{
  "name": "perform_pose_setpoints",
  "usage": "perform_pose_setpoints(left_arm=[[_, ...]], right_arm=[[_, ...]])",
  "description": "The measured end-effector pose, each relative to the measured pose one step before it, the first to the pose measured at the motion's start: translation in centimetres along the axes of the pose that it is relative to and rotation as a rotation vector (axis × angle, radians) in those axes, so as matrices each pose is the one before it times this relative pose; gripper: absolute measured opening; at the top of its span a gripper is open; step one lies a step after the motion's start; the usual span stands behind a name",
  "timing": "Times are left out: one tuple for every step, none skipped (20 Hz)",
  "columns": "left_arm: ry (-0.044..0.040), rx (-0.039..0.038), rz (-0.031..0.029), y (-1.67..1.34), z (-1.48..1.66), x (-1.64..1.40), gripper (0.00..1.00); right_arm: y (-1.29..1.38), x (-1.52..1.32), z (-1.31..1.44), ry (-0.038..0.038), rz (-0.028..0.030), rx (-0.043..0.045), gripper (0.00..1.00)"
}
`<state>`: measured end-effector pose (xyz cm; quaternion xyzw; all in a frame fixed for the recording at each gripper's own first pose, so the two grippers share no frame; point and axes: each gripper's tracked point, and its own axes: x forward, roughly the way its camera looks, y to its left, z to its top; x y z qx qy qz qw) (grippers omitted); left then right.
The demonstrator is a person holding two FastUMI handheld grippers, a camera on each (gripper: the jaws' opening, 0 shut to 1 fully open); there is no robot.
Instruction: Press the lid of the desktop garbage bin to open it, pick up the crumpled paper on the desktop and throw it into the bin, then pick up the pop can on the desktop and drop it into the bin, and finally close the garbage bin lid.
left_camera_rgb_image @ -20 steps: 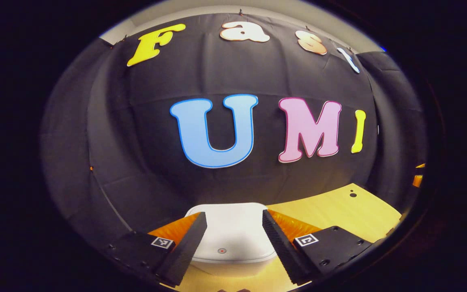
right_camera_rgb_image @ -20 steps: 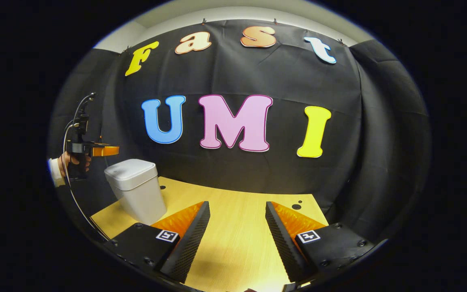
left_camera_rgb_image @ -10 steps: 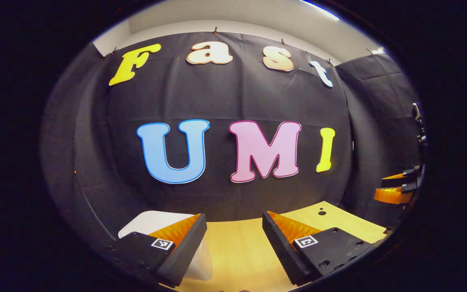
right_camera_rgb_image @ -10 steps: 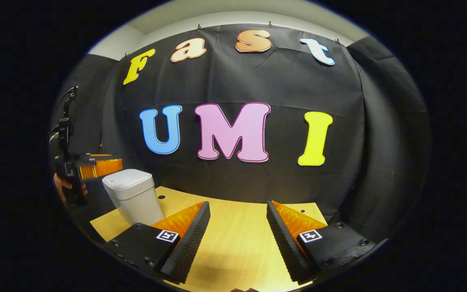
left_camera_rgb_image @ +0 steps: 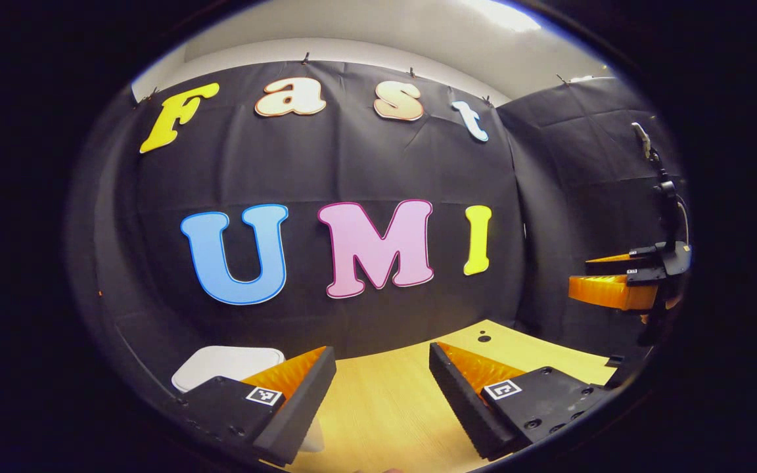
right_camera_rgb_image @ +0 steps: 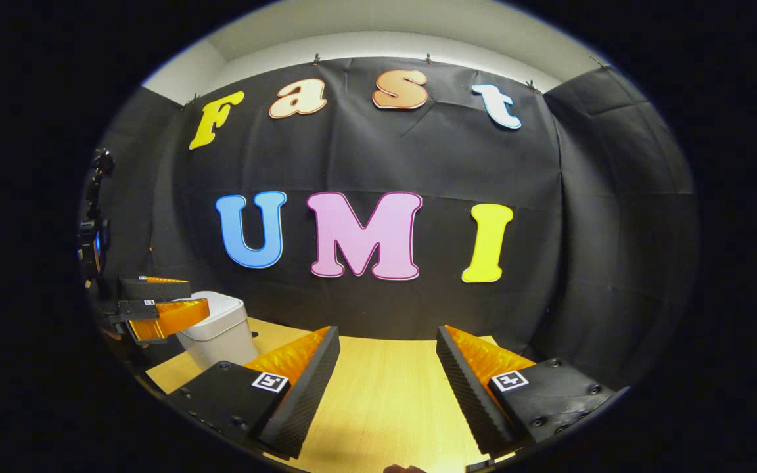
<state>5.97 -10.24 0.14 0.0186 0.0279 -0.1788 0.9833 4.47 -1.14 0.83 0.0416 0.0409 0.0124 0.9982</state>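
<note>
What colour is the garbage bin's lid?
White, like the bin body; the garbage bin shows best in the right gripper view, lid shut.

bin [right_camera_rgb_image: 221,332]: white body with a white lid, plain, no pattern; in the right gripper view it sits left of the right claw [right_camera_rgb_image: 388,387]
worktop [right_camera_rgb_image: 385,407]: pale yellow wood grain with fine lengthwise streaks, seen ahead of both claws
worktop holes [left_camera_rgb_image: 483,337]: small dark round dots, beyond the left claw [left_camera_rgb_image: 378,394]
booth wall [right_camera_rgb_image: 365,151]: black cloth, faintly creased
ceiling strip [left_camera_rgb_image: 378,26]: off-white, plain
</note>
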Motion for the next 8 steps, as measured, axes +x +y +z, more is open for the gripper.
perform_pose_setpoints(left_arm=[[-0.0086, -0.00042, -0.01082, -0.029, 0.2, -0.496, 0.95], [-0.00681, 0.00031, -0.01045, -0.093, 0.116, -0.508, 0.95], [0.00229, 0.00284, -0.00588, 0.01, -0.048, -0.431, 0.95], [0.00153, 0.00399, -0.0033, 0.038, -0.177, -0.406, 0.95], [-0.00512, 0.00308, -0.00294, 0.095, 0.265, -0.467, 0.95], [0.00009, -0.00047, 0.00019, 0.123, 0.03, -0.247, 0.95], [-0.00312, -0.00264, 0.00153, 0.207, 0.131, -0.461, 0.95], [-0.00096, -0.00468, -0.0008, 0.112, -0.057, -0.321, 0.95]], right_arm=[[0.592, -0.918, 0.419, -0.00867, -0.00487, 0.00127, 0.96], [0.437, -0.806, 0.388, -0.01246, -0.00465, 0.00495, 0.96], [0.43, -0.798, 0.322, -0.01187, -0.0059, 0.00594, 0.96], [0.356, -0.664, 0.368, -0.00925, -0.00327, 0.00433, 0.95], [0.325, -0.523, 0.163, -0.00563, -0.00245, 0.00062, 0.95], [0.305, -0.391, 0.224, -0.00478, -0.00143, -0.00309, 0.95], [0.304, -0.333, 0.215, -0.00444, -0.00092, -0.00608, 0.95], [0.253, -0.375, 0.261, -0.0053, 0.00021, -0.00711, 0.95]])
